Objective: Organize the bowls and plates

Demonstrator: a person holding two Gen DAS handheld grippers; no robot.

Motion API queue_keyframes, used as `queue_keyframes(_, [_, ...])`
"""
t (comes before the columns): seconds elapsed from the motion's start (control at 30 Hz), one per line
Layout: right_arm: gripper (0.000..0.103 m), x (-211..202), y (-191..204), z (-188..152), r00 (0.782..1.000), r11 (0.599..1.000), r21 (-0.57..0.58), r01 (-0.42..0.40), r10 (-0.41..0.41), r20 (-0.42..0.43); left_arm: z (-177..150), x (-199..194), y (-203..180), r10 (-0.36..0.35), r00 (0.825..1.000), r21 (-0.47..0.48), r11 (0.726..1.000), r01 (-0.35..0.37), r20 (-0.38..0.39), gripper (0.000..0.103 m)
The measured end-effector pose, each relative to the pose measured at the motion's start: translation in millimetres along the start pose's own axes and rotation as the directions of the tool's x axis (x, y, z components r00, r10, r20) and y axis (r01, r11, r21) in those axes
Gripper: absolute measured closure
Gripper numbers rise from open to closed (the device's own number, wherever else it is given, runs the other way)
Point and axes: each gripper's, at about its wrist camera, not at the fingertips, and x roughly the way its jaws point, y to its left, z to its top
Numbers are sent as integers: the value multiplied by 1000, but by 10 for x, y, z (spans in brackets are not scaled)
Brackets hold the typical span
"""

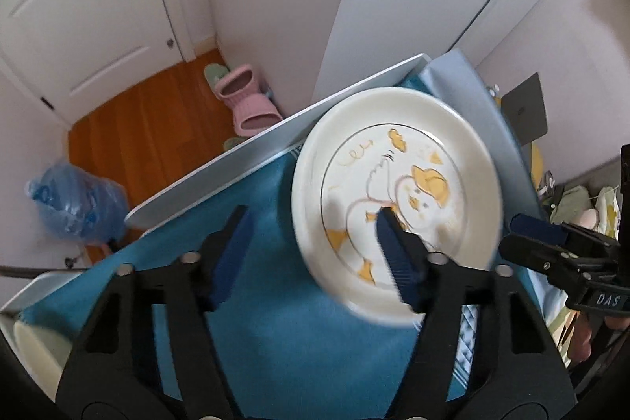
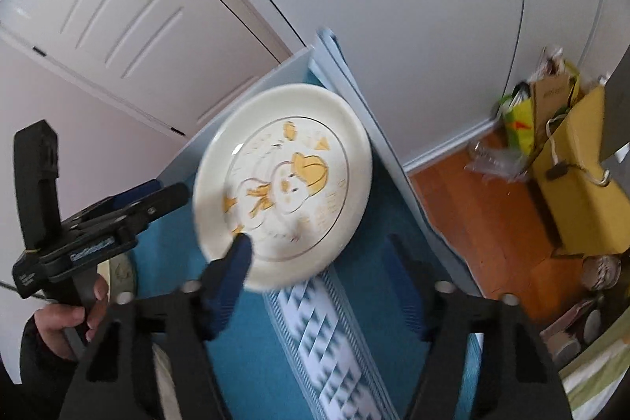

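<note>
plate (image 1: pixel 397 199) near table edge (image 1: pixel 220 160), grippers apart

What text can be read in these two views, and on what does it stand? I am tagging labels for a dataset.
"DAS": white letters on the body of the right gripper, seen in the left wrist view.
Too blurred to read: the white strip on the left gripper in the right wrist view.
Too blurred to read: print on the brown paper bag.
No words show on the plate, only a yellow cartoon drawing.
</note>
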Motion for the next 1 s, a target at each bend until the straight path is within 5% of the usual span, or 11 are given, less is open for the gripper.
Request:
queue_keyframes(0.17, [68, 237, -87, 51, 1000, 999, 26, -20, 20, -6, 74, 264, -13, 6, 1000, 27, 1000, -5, -21, 60])
queue_keyframes(0.33, [78, 309, -127, 53, 1000, 999, 49, -17, 17, 12, 98, 352, 31, 1, 1000, 21, 1000, -1, -23, 80])
queue_keyframes(0.57, [88, 367, -84, 45, 998, 998, 36, 56, -57, 27, 85, 318, 114, -15, 1000, 1, 1000, 15, -7, 83])
queue_keyframes(1.0, [89, 282, -81, 66, 997, 998, 19, 59, -60, 48, 37, 76, 45, -10, 1000, -20, 1000, 10, 24, 84])
